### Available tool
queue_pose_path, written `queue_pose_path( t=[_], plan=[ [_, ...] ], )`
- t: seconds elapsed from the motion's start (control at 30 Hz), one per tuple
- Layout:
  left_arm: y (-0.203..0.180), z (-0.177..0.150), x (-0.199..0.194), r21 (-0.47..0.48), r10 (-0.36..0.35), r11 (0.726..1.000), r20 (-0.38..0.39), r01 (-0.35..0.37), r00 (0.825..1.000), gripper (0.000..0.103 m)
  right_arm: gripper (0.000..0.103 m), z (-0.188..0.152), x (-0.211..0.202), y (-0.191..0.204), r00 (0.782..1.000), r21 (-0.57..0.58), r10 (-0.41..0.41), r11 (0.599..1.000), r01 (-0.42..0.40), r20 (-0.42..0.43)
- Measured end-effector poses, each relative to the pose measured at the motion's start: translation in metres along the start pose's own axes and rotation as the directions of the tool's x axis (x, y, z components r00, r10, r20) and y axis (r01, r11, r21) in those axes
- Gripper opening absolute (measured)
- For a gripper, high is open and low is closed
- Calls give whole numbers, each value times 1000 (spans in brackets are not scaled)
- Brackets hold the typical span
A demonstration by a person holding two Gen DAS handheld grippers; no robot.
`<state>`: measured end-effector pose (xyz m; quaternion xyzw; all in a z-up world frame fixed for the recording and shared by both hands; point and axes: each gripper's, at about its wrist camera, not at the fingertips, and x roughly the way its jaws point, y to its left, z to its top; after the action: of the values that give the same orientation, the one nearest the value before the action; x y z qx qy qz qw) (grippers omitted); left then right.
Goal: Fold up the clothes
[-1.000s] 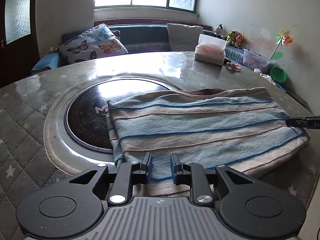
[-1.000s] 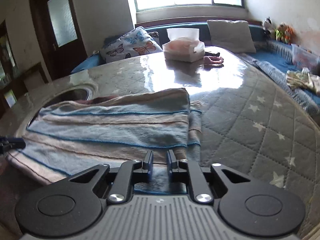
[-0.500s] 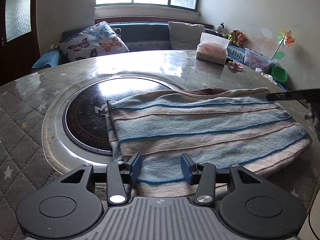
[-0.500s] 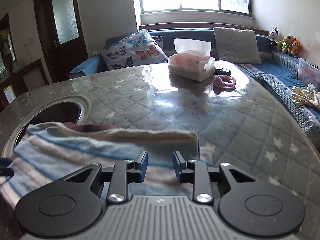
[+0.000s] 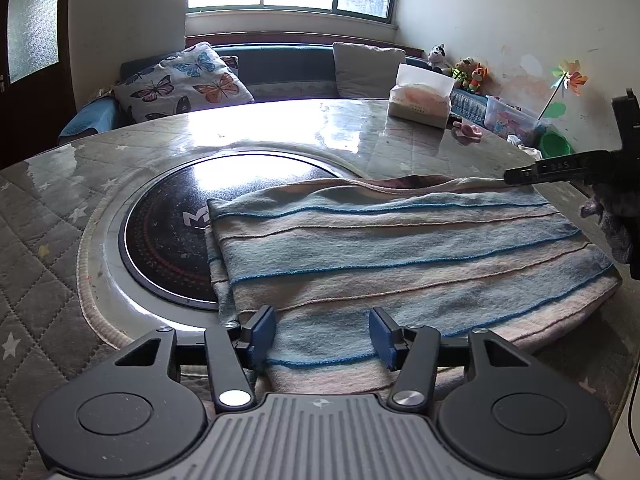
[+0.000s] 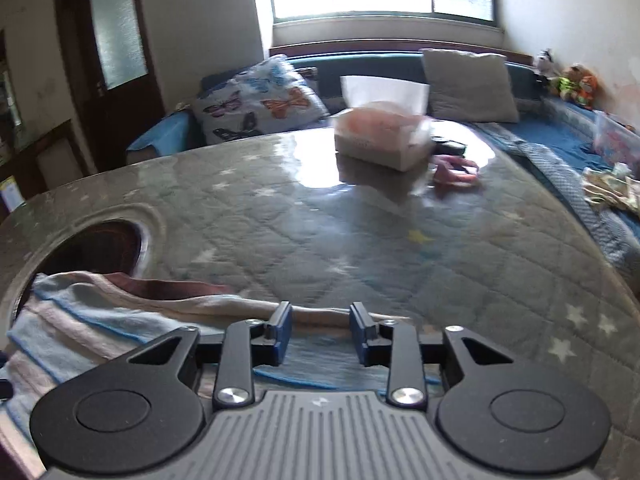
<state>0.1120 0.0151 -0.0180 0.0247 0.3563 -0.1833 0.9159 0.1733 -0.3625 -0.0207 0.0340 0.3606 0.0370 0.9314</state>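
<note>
The left gripper is hanging low over the near hem of the striped garment, its blue-padded fingers spread wide with nothing between them; the right gripper is likewise standing parted and empty above the garment's far right corner. The garment is lying as a flat, layered rectangle on the table, its left end overlapping the round black hotplate set into the tabletop. Judging by the doubled edges at the left and near sides, it is already sitting folded at least once, with a maroon inner layer peeking out along the far edge; whether a further fold is wanted or this is the finished bundle, the views are not settling. The cloth is looking soft and nubby, a knit or terry in pale blue and beige bands with thin blue raised lines. The tabletop is showing quilted, star-printed padding under a glossy clear cover, and a tissue box is standing well apart.
</note>
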Motion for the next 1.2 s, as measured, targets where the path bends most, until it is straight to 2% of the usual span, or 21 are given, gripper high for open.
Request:
queue_pose_path(
  t=[0.2,0.33,0.43,0.53,0.63,0.7,0.83,0.97,1.13,1.2],
  plan=[
    [0,0,-2,-3,-2,1000,1,2,1000,58,47,3,15,24,1000,-57,15,998,-16,-25],
    [3,0,-6,-13,1,1000,7,-1,1000,61,52,6,10,37,1000,-94,-6,996,5,-8],
    [4,0,-8,-20,10,1000,13,-10,1000,66,62,5,-1,52,999,-127,37,991,-35,7],
    [6,-1,-10,-28,17,999,16,-17,1000,66,63,2,2,68,998,-168,65,984,-65,-7],
    [8,-2,-12,-35,22,999,15,-22,1000,69,64,-1,14,79,998,-182,56,981,-59,-24],
    [11,-2,-14,-44,29,999,16,-28,999,69,68,-3,23,87,998,-192,49,980,-55,-35],
    [20,-3,-17,-69,46,997,17,-44,999,73,69,0,21,96,999,-214,31,976,-35,-19],
    [27,-5,-15,-97,60,994,8,-59,998,76,76,-2,22,105,1000,-244,29,969,-30,-10],
    [31,-8,-16,-116,75,991,5,-74,997,80,77,-5,20,120,1000,-286,2,958,1,10],
    [34,-9,-16,-125,82,989,7,-81,997,81,77,-6,15,125,1000,-298,20,955,-16,11]
  ],
)
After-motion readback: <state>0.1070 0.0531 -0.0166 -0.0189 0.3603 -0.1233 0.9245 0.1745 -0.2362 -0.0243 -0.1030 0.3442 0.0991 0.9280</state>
